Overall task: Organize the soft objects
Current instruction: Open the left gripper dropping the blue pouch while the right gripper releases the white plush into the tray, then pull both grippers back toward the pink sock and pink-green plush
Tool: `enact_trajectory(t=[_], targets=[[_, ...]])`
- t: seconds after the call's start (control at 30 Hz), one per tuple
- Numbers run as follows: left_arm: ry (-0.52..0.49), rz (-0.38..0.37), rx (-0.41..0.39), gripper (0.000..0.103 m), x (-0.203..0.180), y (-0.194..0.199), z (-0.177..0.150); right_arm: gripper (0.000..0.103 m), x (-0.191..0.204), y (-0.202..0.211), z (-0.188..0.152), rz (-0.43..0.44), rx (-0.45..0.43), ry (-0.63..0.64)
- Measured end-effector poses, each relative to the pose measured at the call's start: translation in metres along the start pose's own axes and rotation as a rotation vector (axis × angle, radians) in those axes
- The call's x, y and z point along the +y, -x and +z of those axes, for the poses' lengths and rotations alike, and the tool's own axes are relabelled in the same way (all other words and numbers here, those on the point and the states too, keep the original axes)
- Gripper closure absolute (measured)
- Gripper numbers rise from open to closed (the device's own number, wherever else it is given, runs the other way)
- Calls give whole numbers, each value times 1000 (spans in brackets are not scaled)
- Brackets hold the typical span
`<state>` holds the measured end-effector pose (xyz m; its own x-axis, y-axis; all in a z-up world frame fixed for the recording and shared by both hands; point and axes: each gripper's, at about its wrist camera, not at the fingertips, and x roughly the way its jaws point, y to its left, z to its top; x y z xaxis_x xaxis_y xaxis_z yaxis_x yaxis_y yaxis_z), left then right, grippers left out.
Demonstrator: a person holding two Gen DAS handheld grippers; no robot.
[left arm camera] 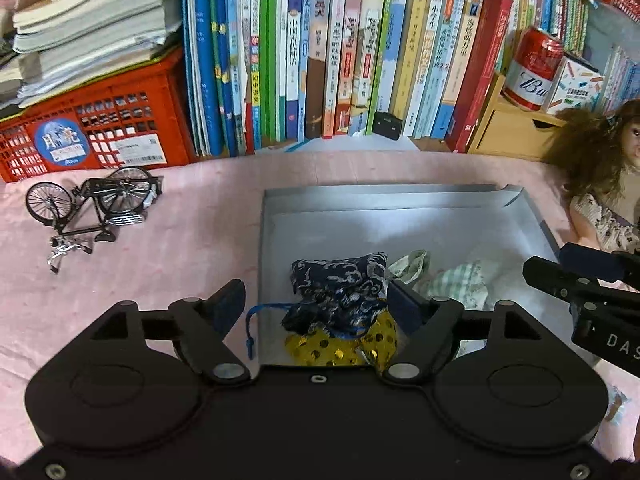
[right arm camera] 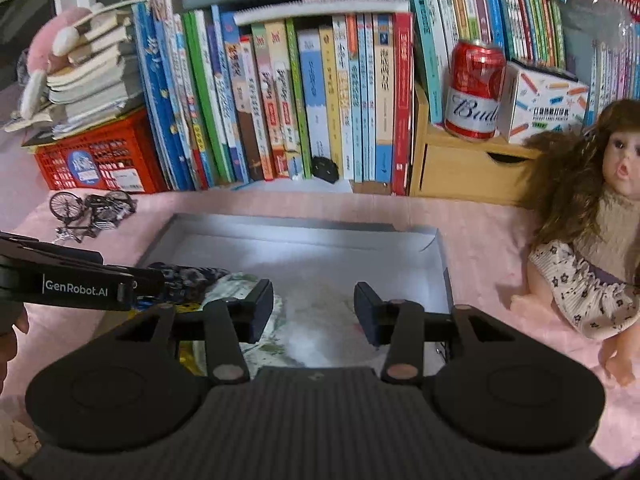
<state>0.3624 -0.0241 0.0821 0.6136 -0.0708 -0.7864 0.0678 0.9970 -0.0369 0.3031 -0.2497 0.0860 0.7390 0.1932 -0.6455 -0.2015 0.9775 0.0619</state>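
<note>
The left hand-held gripper (left arm camera: 316,300) hangs over the near left corner of a shallow grey box (left arm camera: 400,200), its jaws spread wide on either side of a dark blue patterned pouch (left arm camera: 340,280) without closing on it. That pouch lies on a gold sequinned pouch (left arm camera: 344,346), a blue drawstring (left arm camera: 252,328) trailing over the box wall. Beside them in the box rest a green checked cloth bundle (left arm camera: 460,282) and a white fluffy item (right arm camera: 320,332).

The right hand-held gripper (right arm camera: 314,308) hovers above the white item, jaws wide apart and holding nothing.

The box sits on a pink cloth (left arm camera: 160,240) covering the bench. To the left, a black model bicycle (left arm camera: 92,204) lies on its side near a red plastic crate (left arm camera: 100,132) topped with stacked books (left arm camera: 92,20). Behind the box, a row of upright books (left arm camera: 340,60) fills the back. To the right, a red drink can (right arm camera: 476,88) and a small white carton (right arm camera: 544,100) stand on a wooden drawer unit (right arm camera: 460,168), and a brown-haired doll (right arm camera: 592,216) in a floral dress sits on the cloth just right of the box.
</note>
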Motion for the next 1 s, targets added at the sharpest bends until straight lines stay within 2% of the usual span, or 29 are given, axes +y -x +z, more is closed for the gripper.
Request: enact_trajectory(t=[0.17, 0.27, 0.47, 0.63, 0.8, 1.0], targets=[[-3, -26, -34, 26, 6, 28, -6, 38, 6, 25, -1, 27, -42, 7], [23, -56, -80, 23, 13, 50, -13, 35, 10, 41, -3, 47, -65, 13], [49, -93, -121, 22, 31, 88, -32, 29, 23, 77, -14, 83, -106, 43], [75, -144, -162, 20, 47, 120, -59, 26, 39, 108, -32, 108, -155, 77], [89, -177, -219, 19, 55, 147, -93, 21, 56, 139, -57, 115, -249, 125], [64, -161, -314, 18, 56, 173, -133, 18, 80, 165, -91, 138, -351, 157]])
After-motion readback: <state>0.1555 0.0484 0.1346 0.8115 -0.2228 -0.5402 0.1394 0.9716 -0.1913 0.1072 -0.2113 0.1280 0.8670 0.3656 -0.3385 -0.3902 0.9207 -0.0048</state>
